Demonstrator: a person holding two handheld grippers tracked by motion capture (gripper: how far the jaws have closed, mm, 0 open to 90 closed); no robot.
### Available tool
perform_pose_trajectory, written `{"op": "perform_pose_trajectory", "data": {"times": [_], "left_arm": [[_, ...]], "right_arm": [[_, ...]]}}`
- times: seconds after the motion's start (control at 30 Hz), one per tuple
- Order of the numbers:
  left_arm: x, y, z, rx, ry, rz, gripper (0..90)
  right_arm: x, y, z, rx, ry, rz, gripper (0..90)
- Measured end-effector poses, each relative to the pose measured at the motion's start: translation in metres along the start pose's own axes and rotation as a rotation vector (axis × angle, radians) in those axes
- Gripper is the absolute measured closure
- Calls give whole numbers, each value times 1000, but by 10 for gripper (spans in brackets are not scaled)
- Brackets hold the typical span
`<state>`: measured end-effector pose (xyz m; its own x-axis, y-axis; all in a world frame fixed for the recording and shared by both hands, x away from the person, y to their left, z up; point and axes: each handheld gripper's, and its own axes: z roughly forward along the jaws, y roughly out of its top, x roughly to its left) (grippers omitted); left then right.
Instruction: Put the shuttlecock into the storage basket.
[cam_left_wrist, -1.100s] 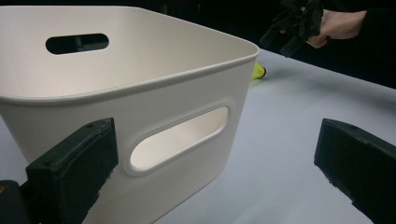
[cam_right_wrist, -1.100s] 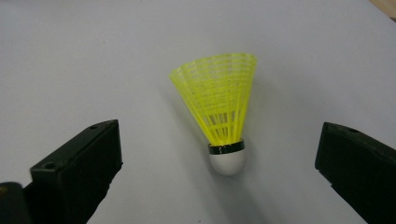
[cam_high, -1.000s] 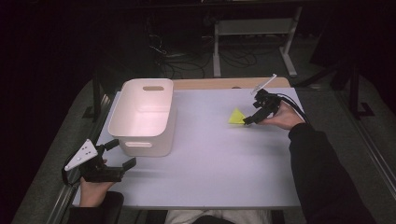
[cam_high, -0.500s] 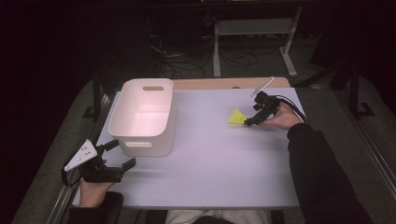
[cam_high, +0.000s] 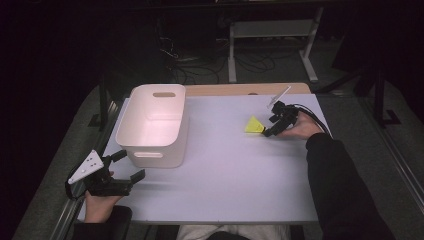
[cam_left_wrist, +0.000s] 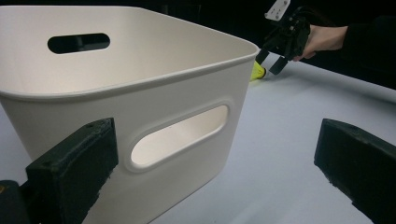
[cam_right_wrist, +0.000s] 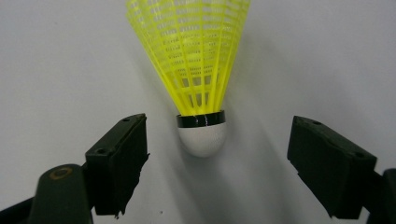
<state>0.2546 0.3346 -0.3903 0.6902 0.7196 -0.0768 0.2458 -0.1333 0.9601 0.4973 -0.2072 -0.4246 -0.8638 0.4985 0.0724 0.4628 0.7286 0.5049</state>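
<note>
A yellow shuttlecock with a white cork tip lies on its side on the pale table, right of centre. My right gripper is open, its jaws on either side of the cork tip without touching it. A white plastic bin with slot handles stands at the left and looks empty. My left gripper is open near the front left corner, pointing at the bin's near wall. In the left gripper view the far right gripper hovers by the shuttlecock.
A wooden strip runs along the table's far edge. Beyond it stand a metal frame and loose cables on the dark floor. The person's right sleeve covers the table's front right.
The right gripper has edged slightly lower and closer around the shuttlecock's tip. The left gripper and the bin have not moved.
</note>
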Motion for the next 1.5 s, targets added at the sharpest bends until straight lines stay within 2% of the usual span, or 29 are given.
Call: {"op": "perform_pose_trajectory", "data": {"times": [0.3,0.5,0.87,0.97,1.23,1.5], "left_arm": [[0,0,0,-3,-6,-3,0],[0,0,-1,-3,-3,-3,0],[0,0,-1,-3,-1,-2,0],[0,0,-1,-3,-2,-2,0],[0,0,-1,-3,-1,-3,0],[0,0,-1,-4,0,-2,0]], "right_arm": [[-1,4,2,8,25,-33,342],[-3,4,2,19,55,-36,440],[-5,4,6,30,86,-32,551],[-3,5,8,39,93,-45,615],[-1,7,9,46,93,-48,630],[2,10,5,30,95,-53,631]]}}
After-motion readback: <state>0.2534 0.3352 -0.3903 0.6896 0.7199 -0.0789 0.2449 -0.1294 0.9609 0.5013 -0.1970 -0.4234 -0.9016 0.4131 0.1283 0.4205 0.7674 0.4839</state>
